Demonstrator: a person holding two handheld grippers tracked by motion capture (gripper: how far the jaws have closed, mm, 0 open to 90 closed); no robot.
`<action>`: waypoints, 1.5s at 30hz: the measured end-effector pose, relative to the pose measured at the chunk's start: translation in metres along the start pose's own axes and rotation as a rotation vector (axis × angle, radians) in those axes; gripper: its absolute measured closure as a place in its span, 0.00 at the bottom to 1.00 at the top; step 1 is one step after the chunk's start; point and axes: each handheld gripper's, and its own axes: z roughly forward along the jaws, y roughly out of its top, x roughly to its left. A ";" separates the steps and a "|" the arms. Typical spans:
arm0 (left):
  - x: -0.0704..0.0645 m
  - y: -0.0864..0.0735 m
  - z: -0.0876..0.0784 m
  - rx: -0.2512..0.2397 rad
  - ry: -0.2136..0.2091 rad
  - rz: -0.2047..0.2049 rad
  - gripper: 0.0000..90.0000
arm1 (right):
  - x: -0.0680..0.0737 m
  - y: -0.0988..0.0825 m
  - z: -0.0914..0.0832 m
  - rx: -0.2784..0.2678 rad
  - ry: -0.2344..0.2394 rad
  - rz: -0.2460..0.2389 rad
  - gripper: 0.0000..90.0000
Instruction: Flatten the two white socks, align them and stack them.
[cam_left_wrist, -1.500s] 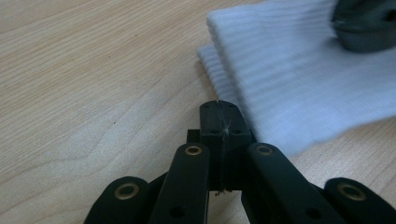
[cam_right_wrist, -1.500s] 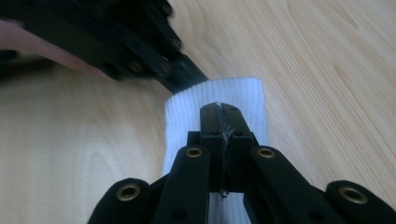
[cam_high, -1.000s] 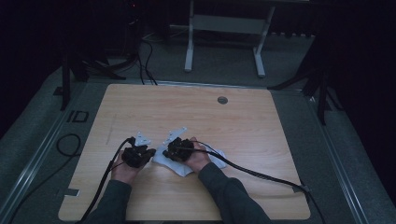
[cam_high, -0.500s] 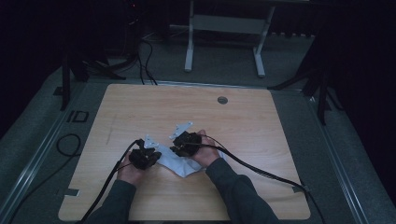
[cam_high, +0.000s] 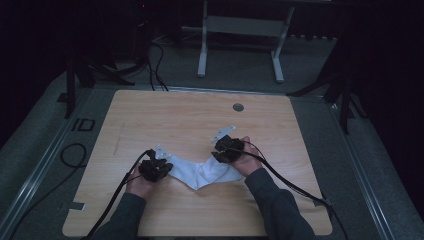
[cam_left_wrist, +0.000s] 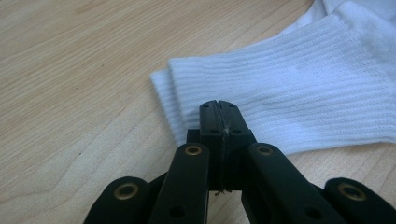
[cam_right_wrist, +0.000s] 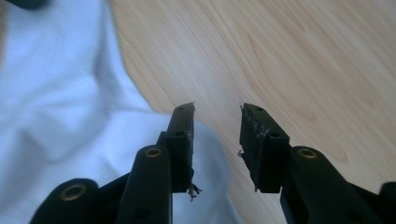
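Table (cam_high: 150, 120): bare wood, slick; a tug could drag the cloth across it rather than stretch it.
Sock (cam_high: 200, 174): white, lies bent in a V at the table's near middle, between the two hands; could bunch or fold back if one end goes free.
Left gripper (cam_left_wrist: 219, 108): jaws pressed together, pinching the ribbed cuff edge; thin bite may slip.
Right gripper (cam_right_wrist: 217, 123): jaws have just been opening, spread, nothing between them; sock just beside the left jaw, so that end is loose.
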 end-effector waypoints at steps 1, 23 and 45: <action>0.000 0.000 0.000 0.000 0.000 0.000 1.00 | -0.002 -0.002 0.001 0.005 -0.002 0.009 0.71; -0.001 0.000 0.001 0.000 -0.006 -0.003 1.00 | -0.011 -0.020 0.013 0.088 0.058 0.038 0.98; -0.002 0.000 0.002 0.003 -0.010 0.001 1.00 | -0.025 -0.047 -0.045 -0.014 -0.041 0.111 0.98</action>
